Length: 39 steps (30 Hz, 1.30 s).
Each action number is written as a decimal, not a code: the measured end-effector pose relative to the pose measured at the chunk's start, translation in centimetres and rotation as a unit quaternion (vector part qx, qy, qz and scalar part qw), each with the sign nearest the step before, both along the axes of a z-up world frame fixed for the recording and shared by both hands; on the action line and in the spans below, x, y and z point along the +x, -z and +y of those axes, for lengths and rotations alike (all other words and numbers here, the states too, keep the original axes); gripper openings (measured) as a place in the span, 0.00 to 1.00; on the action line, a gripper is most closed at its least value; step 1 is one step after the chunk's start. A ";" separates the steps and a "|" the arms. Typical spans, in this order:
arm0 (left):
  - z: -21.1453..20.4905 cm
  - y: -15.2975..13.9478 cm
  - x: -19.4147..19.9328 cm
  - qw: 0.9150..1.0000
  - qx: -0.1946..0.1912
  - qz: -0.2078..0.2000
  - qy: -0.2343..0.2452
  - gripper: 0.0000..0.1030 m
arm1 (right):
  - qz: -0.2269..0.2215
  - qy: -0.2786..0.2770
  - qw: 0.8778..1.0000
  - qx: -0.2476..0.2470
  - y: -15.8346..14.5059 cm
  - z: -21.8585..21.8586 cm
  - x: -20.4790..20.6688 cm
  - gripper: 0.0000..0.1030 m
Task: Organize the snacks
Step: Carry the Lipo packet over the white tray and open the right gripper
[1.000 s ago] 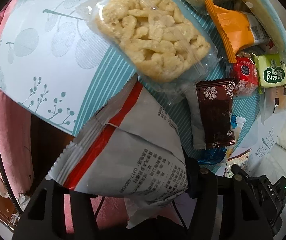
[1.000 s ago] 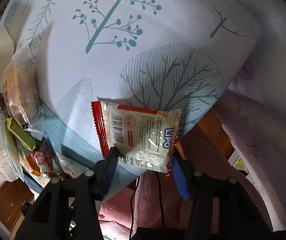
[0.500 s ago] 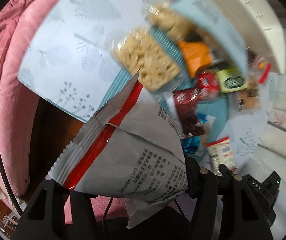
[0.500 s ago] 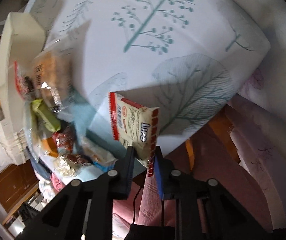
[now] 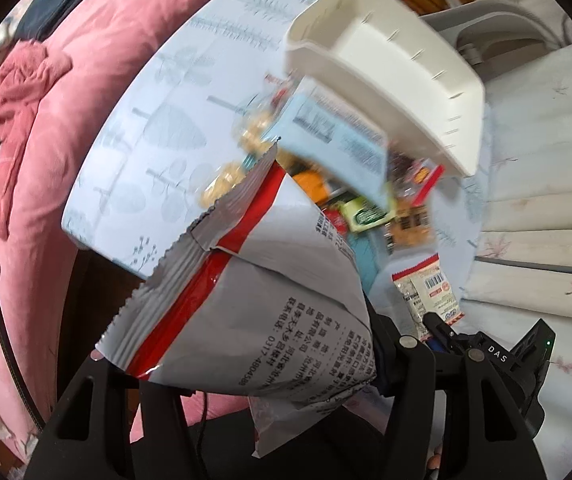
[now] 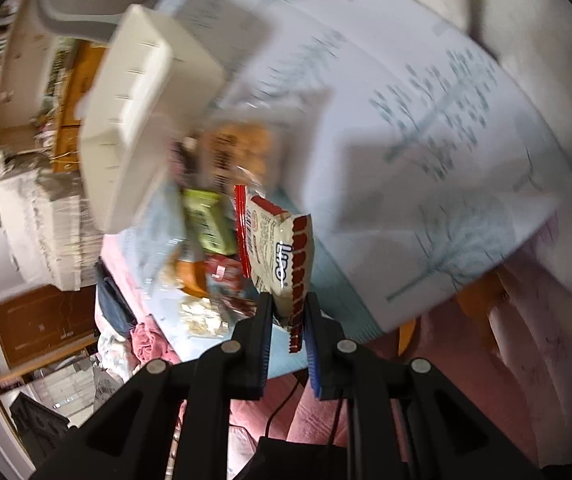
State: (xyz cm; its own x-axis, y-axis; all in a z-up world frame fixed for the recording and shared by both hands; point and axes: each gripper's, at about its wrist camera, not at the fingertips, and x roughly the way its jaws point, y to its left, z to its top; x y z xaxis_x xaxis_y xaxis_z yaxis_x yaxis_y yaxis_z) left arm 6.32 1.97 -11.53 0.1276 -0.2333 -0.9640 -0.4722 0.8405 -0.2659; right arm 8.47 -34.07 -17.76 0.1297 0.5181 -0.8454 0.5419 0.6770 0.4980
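My left gripper (image 5: 254,368) is shut on a large grey snack bag (image 5: 270,300) with a red stripe and holds it high above the table. The bag hides most of the jaws. My right gripper (image 6: 289,312) is shut on the lower edge of a small red-and-cream Lipo packet (image 6: 276,248), lifted clear of the cloth. That same Lipo packet (image 5: 426,294) and the right gripper's tip show at the right of the left wrist view. A white plastic tray (image 5: 386,60) (image 6: 142,120) stands at the table's far side, with a pile of loose snacks (image 5: 366,208) (image 6: 206,224) beside it.
The table wears a white cloth with teal tree prints (image 5: 174,120) (image 6: 426,140). Pink bedding (image 5: 26,140) lies along one side of it. Pale flowered cushions (image 5: 546,240) lie on the other side. Shelves and a wooden cabinet (image 6: 42,324) stand beyond the tray.
Both grippers have risen well above the table. The right gripper closed on the Lipo packet and lifted it off the cloth. The left one still carries the grey bag.
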 end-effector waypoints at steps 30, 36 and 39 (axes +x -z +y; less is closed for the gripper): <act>2.5 -4.2 20.0 0.982 0.008 -0.159 0.105 0.59 | -0.256 -0.042 0.957 -0.133 -8.3 9.3 13.7 0.14; 2.6 -2.1 23.3 0.974 0.017 -0.190 0.122 0.59 | -0.271 -0.064 0.947 -0.160 -7.7 11.1 16.0 0.14; 2.8 -1.0 24.8 0.973 0.014 -0.190 0.129 0.59 | -0.274 -0.074 0.943 -0.172 -7.3 11.9 16.9 0.14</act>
State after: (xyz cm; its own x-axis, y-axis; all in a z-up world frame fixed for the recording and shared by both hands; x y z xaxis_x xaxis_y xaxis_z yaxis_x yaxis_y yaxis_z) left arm 31.11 4.72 -10.50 0.4166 -0.2795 -0.8651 -0.1173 0.9271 -0.3560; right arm 25.41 -22.21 -10.43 0.5435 0.2728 -0.7939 0.1541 0.8972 0.4138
